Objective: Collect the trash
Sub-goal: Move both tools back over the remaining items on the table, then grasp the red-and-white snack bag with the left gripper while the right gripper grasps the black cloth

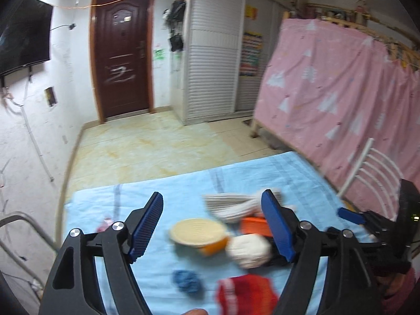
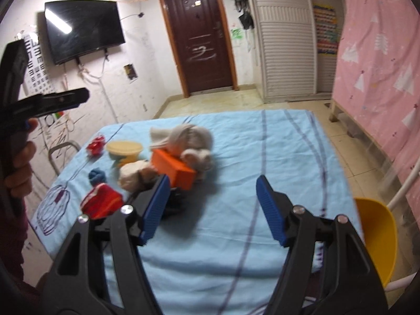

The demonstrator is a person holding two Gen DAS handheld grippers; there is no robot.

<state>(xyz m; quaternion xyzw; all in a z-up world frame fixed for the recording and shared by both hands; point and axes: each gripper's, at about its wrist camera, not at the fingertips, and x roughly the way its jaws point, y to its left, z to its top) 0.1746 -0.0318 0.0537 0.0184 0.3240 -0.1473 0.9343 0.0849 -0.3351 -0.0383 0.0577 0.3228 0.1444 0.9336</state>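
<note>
Trash lies on a table with a light blue cloth: a cream-lidded orange bowl, an orange box, a white crumpled wad, a grey-white cloth bundle, a blue scrap, a red wrapper and a small red scrap. My left gripper is open and empty above the bowl. My right gripper is open and empty over bare cloth, right of the pile. The right gripper also shows in the left wrist view.
A yellow bin sits at the table's right edge next to a white chair. A pink-curtained bunk bed stands on the right. A metal chair frame is on the left. Tiled floor, a brown door and a wall TV lie beyond.
</note>
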